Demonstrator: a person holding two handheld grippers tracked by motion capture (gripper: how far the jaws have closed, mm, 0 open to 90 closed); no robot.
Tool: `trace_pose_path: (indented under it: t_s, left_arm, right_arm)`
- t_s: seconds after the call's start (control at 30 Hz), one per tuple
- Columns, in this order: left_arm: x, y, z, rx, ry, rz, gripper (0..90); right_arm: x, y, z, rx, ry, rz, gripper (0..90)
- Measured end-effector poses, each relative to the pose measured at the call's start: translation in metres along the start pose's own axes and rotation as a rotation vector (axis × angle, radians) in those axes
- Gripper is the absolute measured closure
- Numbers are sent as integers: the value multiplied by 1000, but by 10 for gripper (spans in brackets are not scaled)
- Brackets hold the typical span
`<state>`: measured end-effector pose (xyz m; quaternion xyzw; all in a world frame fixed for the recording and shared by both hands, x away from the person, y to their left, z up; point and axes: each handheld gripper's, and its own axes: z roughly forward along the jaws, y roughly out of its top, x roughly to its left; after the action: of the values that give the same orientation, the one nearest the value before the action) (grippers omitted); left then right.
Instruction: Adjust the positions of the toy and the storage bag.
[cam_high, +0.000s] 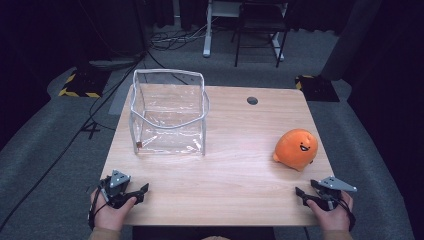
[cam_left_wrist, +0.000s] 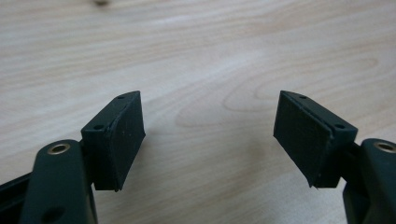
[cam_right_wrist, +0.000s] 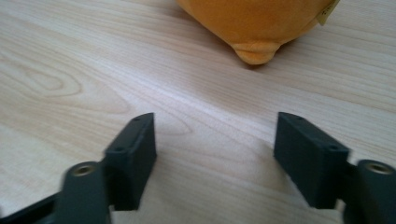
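A person is resting both hands at the near edge of a wooden table (cam_high: 220, 165), each holding a two-jaw gripper. The left gripper (cam_high: 141, 191) is sitting at the near left corner with its jaws spread wide and gripping nothing; in the left gripper view (cam_left_wrist: 208, 135) bare wood is lying between the two black pads. The right gripper (cam_high: 301, 193) is sitting at the near right corner, likewise spread and empty, and in the right gripper view (cam_right_wrist: 214, 154) it is pointing at the underside of the orange plush toy (cam_right_wrist: 254, 25). That toy (cam_high: 296, 149), round and smiling, is lying on the right side of the table, near the right gripper but not touching it. A clear plastic pouch (cam_high: 169, 114) with a pale zip rim is standing open-topped on the far left of the table, well apart from the toy. The work in hand is judged to be the approach of the right gripper to the toy, probably for packing into the pouch. To do this well, the jaws should be kept fully spread while advancing, lifted to meet the soft body at its widest part rather than its small foot, and closed gently enough not to squeeze it out.
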<state>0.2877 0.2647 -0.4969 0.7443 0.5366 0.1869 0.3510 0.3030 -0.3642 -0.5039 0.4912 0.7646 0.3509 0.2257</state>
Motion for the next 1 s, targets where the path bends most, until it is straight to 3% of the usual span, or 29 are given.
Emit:
trace_pose_path:
  t_s: [0.1,0.23,0.4,0.53,0.7,0.77,0.8,0.87,1.0]
  left_arm:
    - [4,13,-11,-28,34,12,252]
    - [4,25,-18,-10,65,63,308]
    - [1,35,-20,-27,73,81,315]
    - [2,38,-19,-16,62,77,331]
    - [2,35,-18,-44,62,57,321]
    - [3,34,-20,-62,63,51,297]
    - [5,31,-21,-95,63,71,279]
    - [8,30,-23,-108,33,51,260]
    - [12,35,-27,-109,70,45,277]
  right_arm:
    - [6,4,-11,-16,-4,-28,375]
    - [12,12,-18,-32,21,-19,380]
    - [27,29,-23,-63,58,-35,415]
    - [47,51,-21,-75,101,-96,417]
    - [67,76,-12,-89,153,-129,451]
    - [81,95,-2,-96,199,-170,467]
    - [86,101,2,-97,213,-188,475]
    - [97,113,12,-99,244,-221,487]
    - [123,136,35,-107,319,-261,523]
